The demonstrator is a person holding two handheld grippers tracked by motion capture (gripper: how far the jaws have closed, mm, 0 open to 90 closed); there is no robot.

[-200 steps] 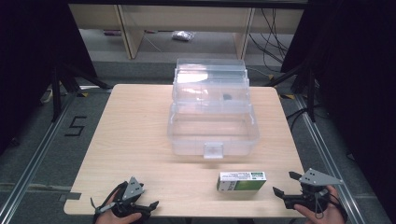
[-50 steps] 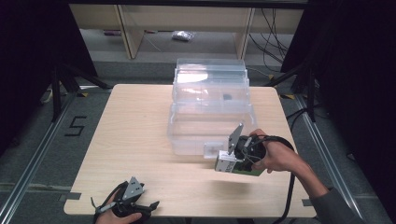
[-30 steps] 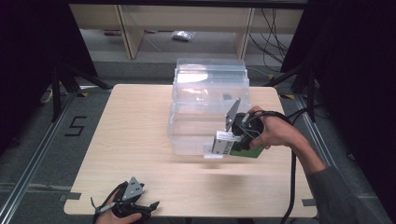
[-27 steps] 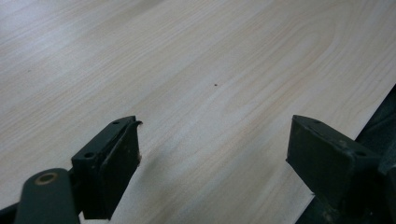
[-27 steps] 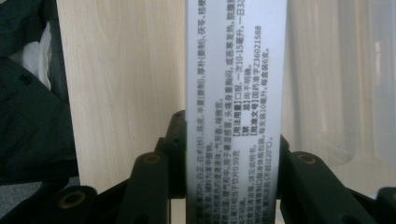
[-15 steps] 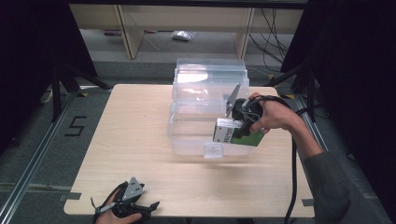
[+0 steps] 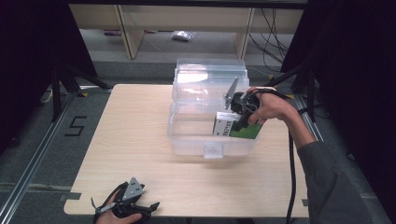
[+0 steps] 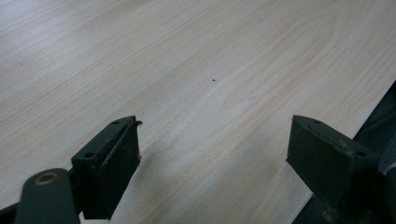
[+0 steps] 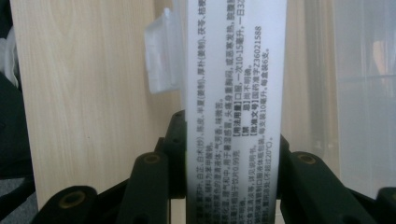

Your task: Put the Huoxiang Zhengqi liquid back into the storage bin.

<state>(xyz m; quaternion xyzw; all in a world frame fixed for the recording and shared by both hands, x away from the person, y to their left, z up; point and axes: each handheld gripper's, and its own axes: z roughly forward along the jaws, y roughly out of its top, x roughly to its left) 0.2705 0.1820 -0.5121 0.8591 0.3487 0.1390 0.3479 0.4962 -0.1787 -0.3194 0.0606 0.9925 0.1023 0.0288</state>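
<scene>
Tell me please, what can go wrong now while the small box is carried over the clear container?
1. The right gripper clamps the green and white box across its narrow sides, with much of the box sticking out past the jaws, so the box could twist or slip and fall outside.
2. The box hangs close to the front right wall of the clear container; lowering there, it might catch the rim or nudge the light container across the table.
</scene>
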